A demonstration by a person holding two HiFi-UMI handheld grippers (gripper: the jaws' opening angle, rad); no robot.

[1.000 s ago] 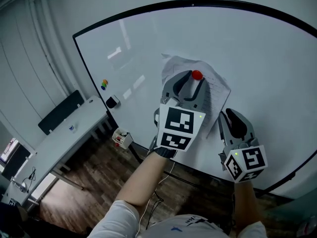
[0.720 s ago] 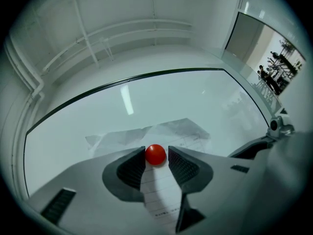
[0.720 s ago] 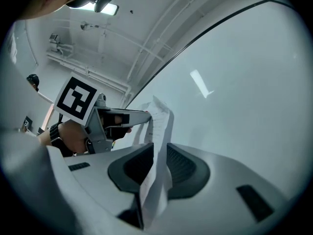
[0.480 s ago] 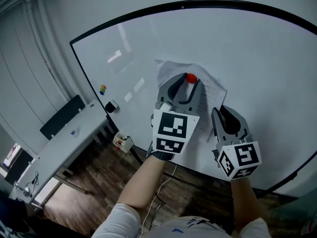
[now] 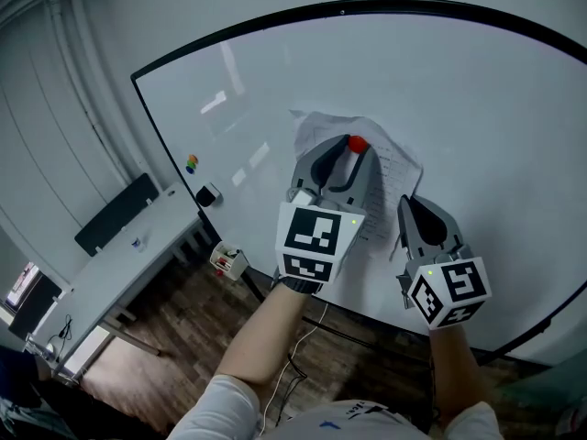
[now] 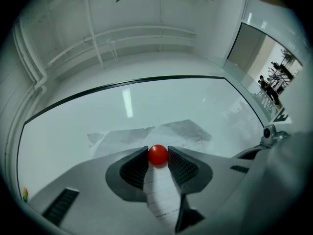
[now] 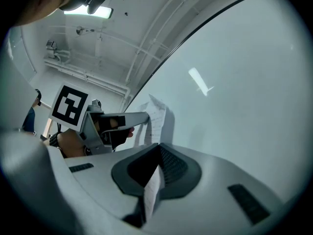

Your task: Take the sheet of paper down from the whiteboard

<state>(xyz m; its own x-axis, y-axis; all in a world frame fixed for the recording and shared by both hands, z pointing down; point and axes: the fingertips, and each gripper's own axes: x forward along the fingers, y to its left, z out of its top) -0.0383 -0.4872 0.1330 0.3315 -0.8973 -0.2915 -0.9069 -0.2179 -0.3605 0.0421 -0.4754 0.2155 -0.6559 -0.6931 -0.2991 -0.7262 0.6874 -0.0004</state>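
Unpinning is in hand: left gripper (image 5: 345, 154) fingers closing on the red magnet (image 6: 157, 154) holding the sheet of paper (image 5: 394, 165) to the whiteboard (image 5: 477, 90), right gripper (image 7: 157, 163) pinching its lower edge; next, probably, pull the magnet straight off.

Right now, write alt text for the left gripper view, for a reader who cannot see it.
The left claw is closing its jaws on a red magnet between their tips; the magnet pins a creased sheet of paper to a whiteboard. Both tips appear to touch the magnet.
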